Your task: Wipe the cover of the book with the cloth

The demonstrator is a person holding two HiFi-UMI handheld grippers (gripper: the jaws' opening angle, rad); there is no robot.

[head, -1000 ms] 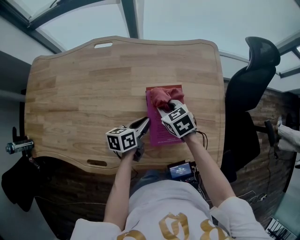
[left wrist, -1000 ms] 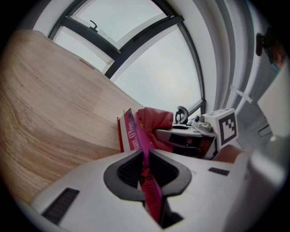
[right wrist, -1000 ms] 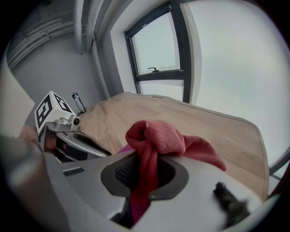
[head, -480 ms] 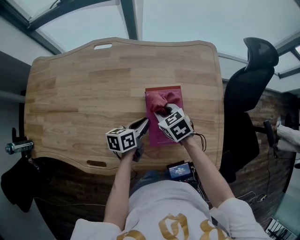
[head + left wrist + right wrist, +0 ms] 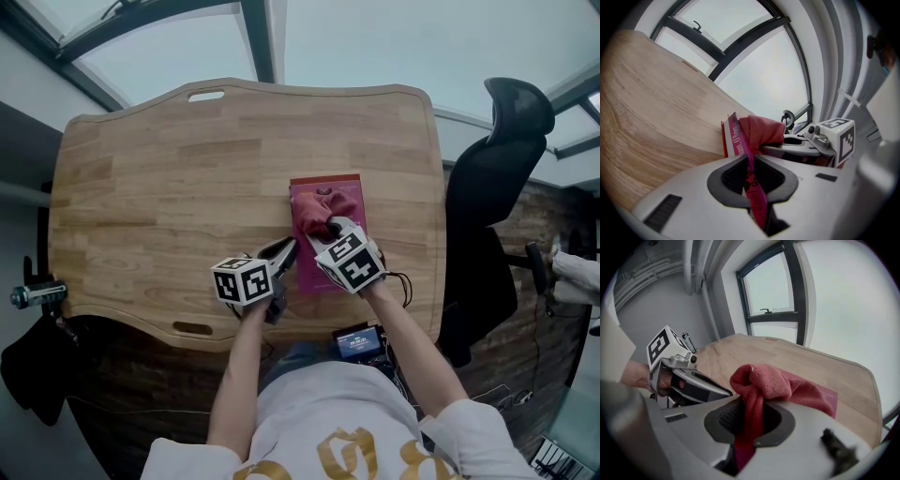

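**Cloth bunched on book, both claws closed**

Wooden table [image 5: 187, 169] fills the head view, with a black chair [image 5: 497, 178] at 3 o'clock. The magenta book [image 5: 307, 272] lies flat toward the table's 4 o'clock edge, and the red cloth [image 5: 317, 212] is bunched on its cover. Only the left gripper view shows the left gripper [image 5: 289, 249] pinched tight on a thin edge of the book. Only the right gripper view shows the right gripper [image 5: 325, 228] clamped on the cloth.

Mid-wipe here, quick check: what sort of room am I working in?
Probably an office or study. There is a wooden desk, a black office chair beside it, and large windows with dark frames just beyond the desk.
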